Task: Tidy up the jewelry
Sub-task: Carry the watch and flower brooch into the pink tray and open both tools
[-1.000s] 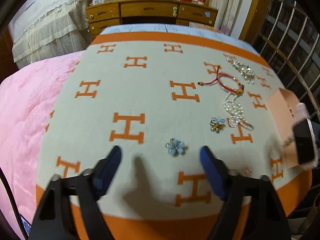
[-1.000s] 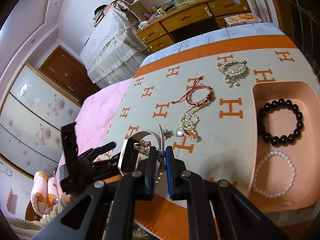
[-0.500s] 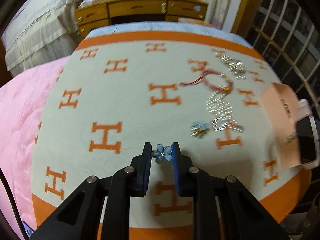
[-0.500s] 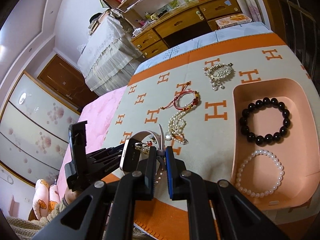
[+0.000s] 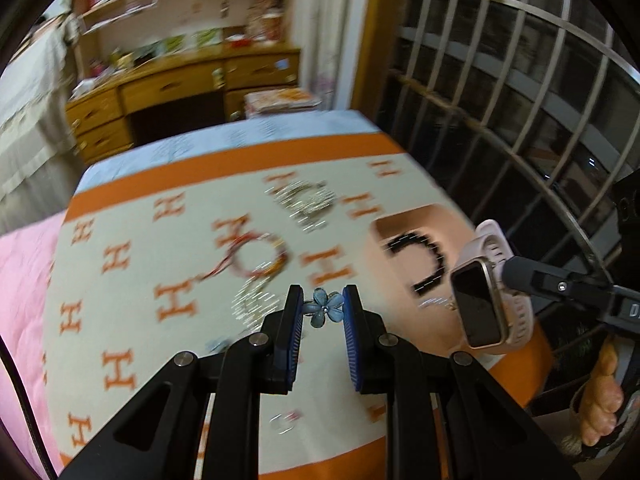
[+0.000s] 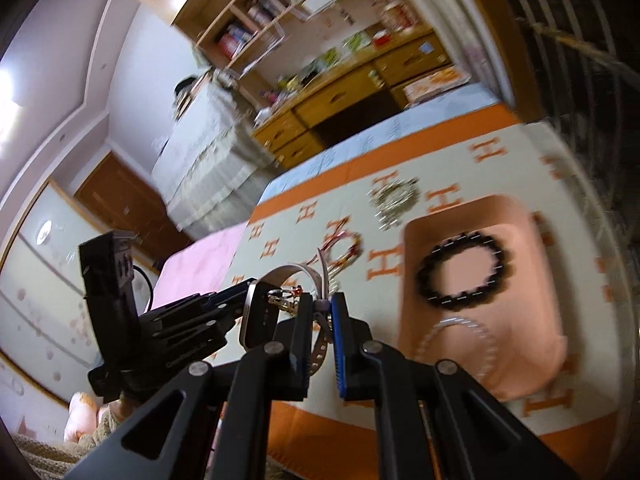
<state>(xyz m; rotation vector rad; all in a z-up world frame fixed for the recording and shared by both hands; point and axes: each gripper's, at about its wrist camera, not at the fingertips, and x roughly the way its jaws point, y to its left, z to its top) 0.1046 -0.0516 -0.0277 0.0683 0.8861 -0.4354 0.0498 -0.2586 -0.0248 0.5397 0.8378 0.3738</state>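
Observation:
My left gripper (image 5: 322,312) is shut on a small blue flower clip (image 5: 326,307) and holds it above the H-patterned blanket (image 5: 132,248). My right gripper (image 6: 322,304) is shut on the strap of a pale pink smartwatch (image 6: 256,316), which also shows in the left wrist view (image 5: 486,300). A peach tray (image 6: 524,220) holds a black bead bracelet (image 6: 464,270) and a white pearl bracelet (image 6: 456,344). A red cord bracelet (image 5: 260,256), a pearl piece (image 5: 252,304) and a silver bracelet (image 5: 306,200) lie on the blanket.
A pink quilt (image 5: 20,280) covers the bed to the left. A wooden desk with drawers (image 5: 168,92) stands beyond the bed. A barred window (image 5: 520,112) is at the right. The left gripper's body (image 6: 120,300) is at the left in the right wrist view.
My left gripper closed on the blue flower clip, lifted it off the blanket and swung right toward the tray. My right gripper kept hold of the watch and rose.

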